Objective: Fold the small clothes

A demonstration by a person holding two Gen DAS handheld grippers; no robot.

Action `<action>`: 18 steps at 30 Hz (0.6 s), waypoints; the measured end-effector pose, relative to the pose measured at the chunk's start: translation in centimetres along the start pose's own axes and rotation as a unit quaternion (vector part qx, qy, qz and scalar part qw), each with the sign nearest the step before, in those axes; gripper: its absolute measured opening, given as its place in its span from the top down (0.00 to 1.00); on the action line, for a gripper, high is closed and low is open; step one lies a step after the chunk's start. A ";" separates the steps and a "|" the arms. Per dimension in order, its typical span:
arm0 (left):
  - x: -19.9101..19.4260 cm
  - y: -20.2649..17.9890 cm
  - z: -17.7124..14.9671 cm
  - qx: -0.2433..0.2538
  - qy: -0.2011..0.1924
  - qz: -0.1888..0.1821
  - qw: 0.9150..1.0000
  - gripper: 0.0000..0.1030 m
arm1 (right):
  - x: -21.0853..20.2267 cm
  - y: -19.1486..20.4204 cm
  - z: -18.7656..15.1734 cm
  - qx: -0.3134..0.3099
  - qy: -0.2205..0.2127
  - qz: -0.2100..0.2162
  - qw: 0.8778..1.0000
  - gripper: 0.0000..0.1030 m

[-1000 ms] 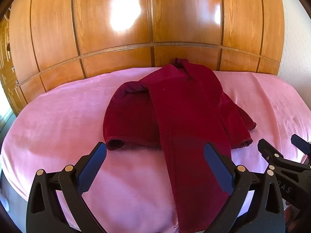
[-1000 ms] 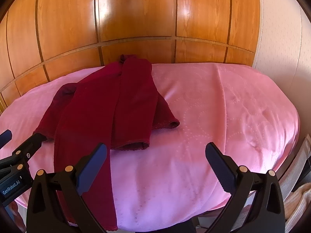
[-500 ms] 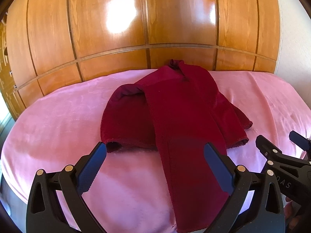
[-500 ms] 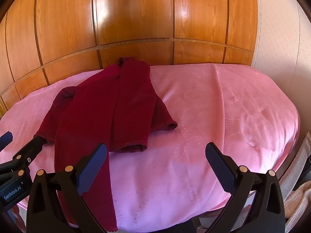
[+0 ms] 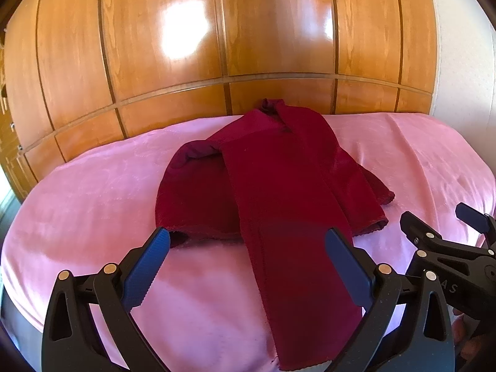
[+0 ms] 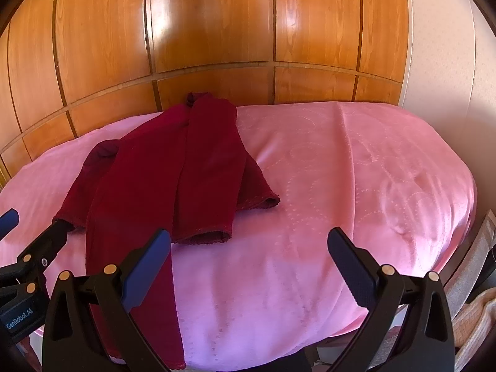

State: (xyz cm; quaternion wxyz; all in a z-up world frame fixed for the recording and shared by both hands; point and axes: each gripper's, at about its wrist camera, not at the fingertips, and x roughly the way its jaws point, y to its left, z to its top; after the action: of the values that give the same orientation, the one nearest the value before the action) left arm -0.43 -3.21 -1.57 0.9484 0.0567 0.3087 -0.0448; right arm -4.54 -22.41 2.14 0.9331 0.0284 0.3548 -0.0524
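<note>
While both sets of jaws stood wide apart and empty, the left gripper (image 5: 247,266) and right gripper (image 6: 249,266) hovered over the pink bed (image 6: 356,186); one dark red garment (image 5: 279,186) lay partly folded there, before a wooden panelled wall (image 5: 248,31).

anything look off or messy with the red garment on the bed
Yes. The dark red garment is not folded evenly: one long strip runs askew toward the near edge of the pink bedspread, well past the other hems, and its far end is bunched. Both grippers are open and hold nothing.
</note>
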 end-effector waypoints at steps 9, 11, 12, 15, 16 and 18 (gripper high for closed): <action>0.3 -0.5 0.3 0.014 0.002 -0.007 1.000 0.04 | 0.1 -0.4 0.2 0.004 0.001 -0.004 1.000 0.02; 0.3 -0.7 0.2 0.017 0.003 -0.009 1.000 0.04 | 0.2 -0.5 0.2 0.007 0.002 -0.004 1.000 0.02; 0.4 -0.8 0.2 0.019 0.005 -0.011 1.000 0.04 | 0.2 -0.6 0.2 0.008 0.003 -0.005 1.000 0.02; 0.8 -1.0 0.1 0.024 0.012 -0.017 1.000 0.04 | 0.5 -1.0 0.3 0.013 0.004 -0.007 1.000 0.02; 1.0 -1.1 0.1 0.026 0.016 -0.020 0.999 0.04 | 0.7 -1.1 0.3 0.014 0.006 -0.008 1.000 0.02; 1.7 -1.3 0.0 0.033 0.032 -0.029 0.999 0.04 | 1.0 -1.4 0.3 0.016 0.010 -0.011 1.000 0.02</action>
State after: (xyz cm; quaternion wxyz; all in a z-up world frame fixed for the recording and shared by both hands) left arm 0.78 -4.58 -2.72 0.9341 0.0798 0.3386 -0.0808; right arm -3.77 -23.87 1.66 0.9284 0.0403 0.3631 -0.0678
